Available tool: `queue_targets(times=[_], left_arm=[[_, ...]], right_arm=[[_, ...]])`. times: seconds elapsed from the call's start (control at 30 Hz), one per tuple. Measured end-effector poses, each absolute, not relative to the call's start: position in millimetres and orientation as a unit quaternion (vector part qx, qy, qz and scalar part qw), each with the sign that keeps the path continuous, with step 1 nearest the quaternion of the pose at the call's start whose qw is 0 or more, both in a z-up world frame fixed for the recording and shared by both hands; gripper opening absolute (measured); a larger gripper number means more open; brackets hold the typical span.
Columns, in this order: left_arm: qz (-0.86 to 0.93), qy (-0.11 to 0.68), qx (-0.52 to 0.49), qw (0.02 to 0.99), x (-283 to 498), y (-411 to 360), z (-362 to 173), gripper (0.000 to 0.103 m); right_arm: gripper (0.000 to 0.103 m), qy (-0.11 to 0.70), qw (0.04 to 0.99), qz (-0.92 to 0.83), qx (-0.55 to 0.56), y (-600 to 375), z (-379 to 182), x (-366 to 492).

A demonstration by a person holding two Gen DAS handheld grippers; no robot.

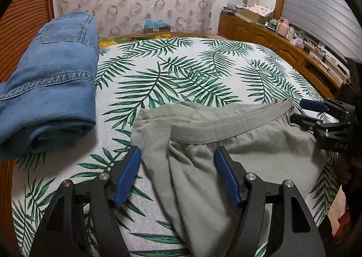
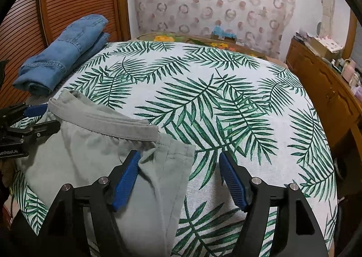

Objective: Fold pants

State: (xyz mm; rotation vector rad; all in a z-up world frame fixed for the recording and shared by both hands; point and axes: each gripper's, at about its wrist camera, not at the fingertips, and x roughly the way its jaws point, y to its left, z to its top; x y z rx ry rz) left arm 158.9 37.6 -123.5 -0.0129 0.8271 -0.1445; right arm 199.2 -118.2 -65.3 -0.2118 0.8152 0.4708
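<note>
Grey pants (image 1: 226,143) lie at the near edge of the leaf-print bedspread (image 1: 181,75), waistband away from the grippers; left gripper (image 1: 177,175) and right gripper (image 2: 178,177) both stand wide open w/ nothing pinched, cloth just under them. Best bet: nip the ribbed waistband corners evenly, lift, lay flat before folding. Fabric is soft, thin jersey, wrinkly; folded blue jeans (image 1: 49,80) sit well apart, stiff denim w/ thick seams.

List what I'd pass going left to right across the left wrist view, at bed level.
Folded jeans → bare palm-leaf sheet → grey pants, with the left hand-held gripper open astride their left part → right hand-held gripper at the waistband's right end → wooden sideboard beyond the bed.
</note>
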Motion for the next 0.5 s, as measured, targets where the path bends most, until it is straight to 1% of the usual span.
queue_targets(times=[0.03, 0.07, 0.13, 0.23, 0.4, 0.47, 0.5], left_arm=[[-0.07, 0.402, -0.006, 0.913, 159.2, 37.5, -123.4, 0.069], [-0.07, 0.402, -0.007, 0.913, 159.1, 37.4, -123.4, 0.069], [-0.07, 0.401, -0.007, 0.913, 159.1, 36.5, -123.5, 0.069], [-0.07, 0.401, -0.007, 0.913, 159.2, 36.7, -123.6, 0.069], [-0.07, 0.401, -0.007, 0.913, 158.9, 36.5, -123.7, 0.069], [-0.07, 0.401, -0.007, 0.913, 158.9, 36.4, -123.7, 0.069], [-0.07, 0.401, -0.007, 0.913, 159.0, 36.5, -123.8, 0.069]], right_arm=[[0.057, 0.395, 0.884, 0.229, -0.099, -119.1, -65.3, 199.9], [0.053, 0.397, 0.882, 0.234, -0.096, -120.4, -64.8, 199.6], [0.041, 0.401, 0.879, 0.24, -0.091, -122.8, -62.7, 198.3], [0.035, 0.392, 0.883, 0.242, -0.092, -123.8, -53.4, 194.3], [0.03, 0.396, 0.876, 0.256, -0.1, -116.1, -49.6, 198.4], [0.026, 0.406, 0.869, 0.266, -0.095, -113.6, -53.2, 203.5], [0.022, 0.411, 0.865, 0.273, -0.09, -112.0, -54.8, 205.7]])
